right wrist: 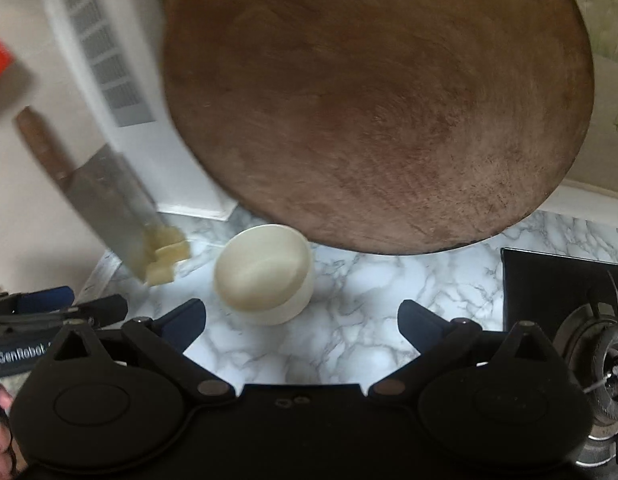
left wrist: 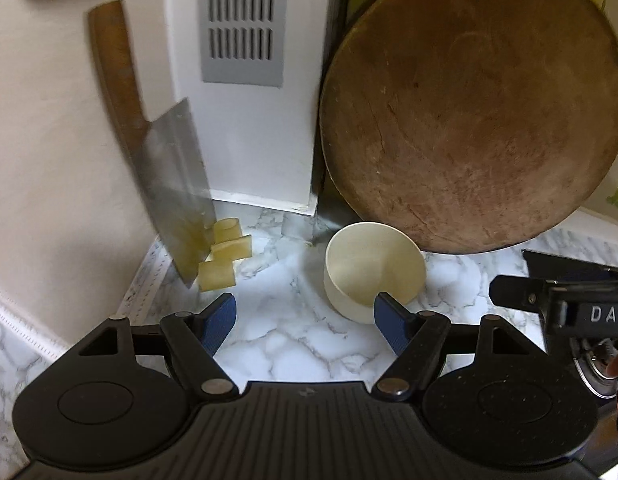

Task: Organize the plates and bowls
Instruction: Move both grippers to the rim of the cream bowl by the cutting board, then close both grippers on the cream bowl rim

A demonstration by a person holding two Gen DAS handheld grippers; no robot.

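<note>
Looking down the left wrist camera, we've got a small cream-coloured round bowl [left wrist: 373,270] sitting upright on the white-and-grey marble-pattern countertop [left wrist: 293,344], at about 1 o'clock from the left gripper [left wrist: 305,324]. That claw is spread wide with nothing in it; its right blue-padded fingertip [left wrist: 389,320] overlaps the bowl's near rim in the picture, but we can't tell if it's actually touching.

Behind the bowl, at roughly 2 o'clock, a big round worn brown wooden chopping board [left wrist: 473,108] stands on edge, leaning back toward the wall. At 10 o'clock a steel cleaver with a wooden handle [left wrist: 165,168] leans blade-down against the cream wall, and a few pale yellow chunky pieces [left wrist: 225,252] lie right at its tip; what they are, we can't say. A white box-shaped appliance with a grey vent grille [left wrist: 245,80] stands at 12 o'clock between cleaver and board. The other gripper's black body pokes in at 3 o'clock.

From the right wrist camera, a bit motion-blurred, the right gripper [right wrist: 301,324] is also opened wide and empty, hovering over bare marble. The same bowl [right wrist: 265,276] is at 11 o'clock from it, closer to the left finger and apart from both. The chopping board [right wrist: 381,112] fills the upper view. A black gas hob with a metal burner [right wrist: 601,356] sits at 3 o'clock, and the left gripper shows at 9 o'clock.
</note>
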